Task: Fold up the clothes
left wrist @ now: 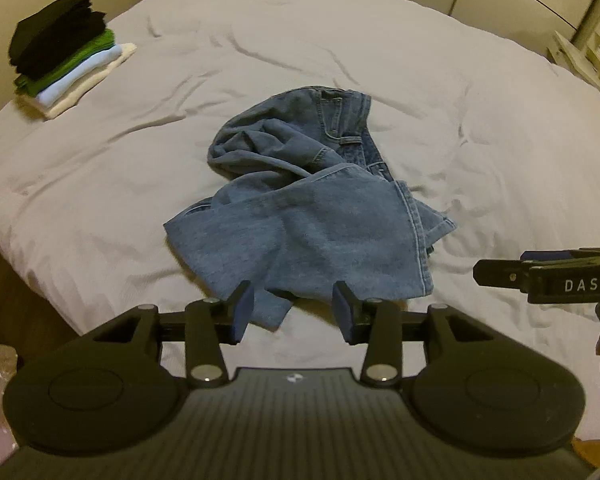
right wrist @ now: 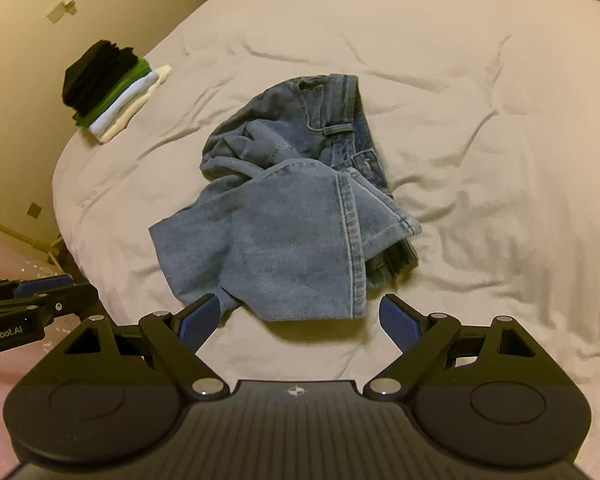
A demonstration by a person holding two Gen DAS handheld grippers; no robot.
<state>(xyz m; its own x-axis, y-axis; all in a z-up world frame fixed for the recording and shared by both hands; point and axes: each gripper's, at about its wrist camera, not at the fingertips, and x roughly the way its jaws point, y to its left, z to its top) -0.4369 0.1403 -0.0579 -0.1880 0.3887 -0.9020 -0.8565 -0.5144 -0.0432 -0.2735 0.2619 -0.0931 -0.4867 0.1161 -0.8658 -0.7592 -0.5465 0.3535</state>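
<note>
So both grippers hang over the near edge of the bed (left wrist: pixel 100 184), empty, lined up on the jeans (left wrist: pixel 312 216) for a first grab, I'd guess. Left gripper (left wrist: pixel 294 312) fingers spread, right gripper (right wrist: pixel 300 320) spread wider. Jeans sit mid-bed in a crumpled heap: light denim, one leg flopped toward me, waistband at the far side. Folded stack (left wrist: pixel 66 52) parked far-left, out of the way.
</note>
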